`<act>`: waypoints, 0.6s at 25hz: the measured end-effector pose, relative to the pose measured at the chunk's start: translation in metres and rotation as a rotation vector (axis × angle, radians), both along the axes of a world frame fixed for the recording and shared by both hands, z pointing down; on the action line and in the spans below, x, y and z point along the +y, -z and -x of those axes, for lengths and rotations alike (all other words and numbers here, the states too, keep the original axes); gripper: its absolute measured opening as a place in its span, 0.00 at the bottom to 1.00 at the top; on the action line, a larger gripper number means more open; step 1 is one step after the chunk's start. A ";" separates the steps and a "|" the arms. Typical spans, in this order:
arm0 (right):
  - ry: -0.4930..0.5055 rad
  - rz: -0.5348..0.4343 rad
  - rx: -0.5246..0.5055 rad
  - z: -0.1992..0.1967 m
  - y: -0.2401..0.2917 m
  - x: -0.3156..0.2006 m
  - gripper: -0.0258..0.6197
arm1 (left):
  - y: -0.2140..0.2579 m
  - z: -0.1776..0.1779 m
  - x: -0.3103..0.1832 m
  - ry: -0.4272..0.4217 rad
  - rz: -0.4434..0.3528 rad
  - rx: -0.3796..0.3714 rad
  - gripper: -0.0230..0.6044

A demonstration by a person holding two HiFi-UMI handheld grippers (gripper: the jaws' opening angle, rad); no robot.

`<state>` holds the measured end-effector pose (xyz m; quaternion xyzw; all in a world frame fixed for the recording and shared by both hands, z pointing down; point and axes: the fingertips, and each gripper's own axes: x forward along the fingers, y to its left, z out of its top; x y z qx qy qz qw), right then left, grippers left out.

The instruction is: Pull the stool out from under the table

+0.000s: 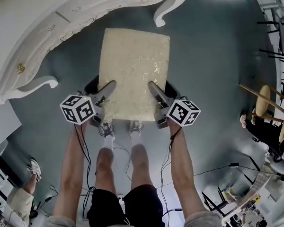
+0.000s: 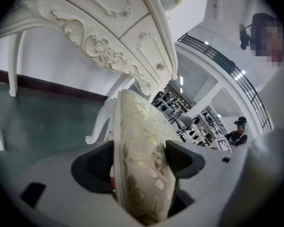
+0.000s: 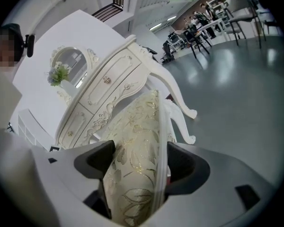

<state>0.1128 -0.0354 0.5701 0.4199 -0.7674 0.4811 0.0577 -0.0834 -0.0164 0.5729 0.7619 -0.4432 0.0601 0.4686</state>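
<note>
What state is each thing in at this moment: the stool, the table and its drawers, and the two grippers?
stool: upright on the floor, seat in the open just in front of the table, gripped on both sides.
table: standing, drawers shut.
left gripper: shut on the stool's left seat edge.
right gripper: shut on the stool's right seat edge.

The stool (image 1: 134, 72) with a cream cushion stands on the grey floor (image 1: 213, 79) just in front of the white table (image 1: 61, 22) — the left gripper (image 1: 106, 88) grips its left edge and the right gripper (image 1: 155, 88) its right edge, both at the end near the person's shoes (image 1: 105, 128).
</note>
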 end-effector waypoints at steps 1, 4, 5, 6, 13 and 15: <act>-0.016 0.000 0.000 -0.010 0.000 0.002 0.61 | 0.000 -0.009 -0.001 -0.017 0.000 0.001 0.58; -0.065 0.002 -0.003 -0.041 0.000 0.010 0.61 | 0.000 -0.040 -0.004 -0.066 0.001 0.000 0.58; -0.082 0.004 -0.002 -0.051 0.000 0.012 0.61 | 0.000 -0.050 -0.004 -0.082 0.003 0.001 0.58; -0.098 0.005 -0.001 -0.062 0.000 0.015 0.61 | 0.000 -0.060 -0.004 -0.098 0.004 0.003 0.58; -0.205 0.011 0.001 -0.128 -0.007 0.038 0.61 | -0.008 -0.128 -0.002 -0.207 0.010 0.006 0.58; -0.236 0.014 0.003 -0.149 -0.010 0.046 0.61 | -0.012 -0.150 0.000 -0.238 0.013 0.004 0.58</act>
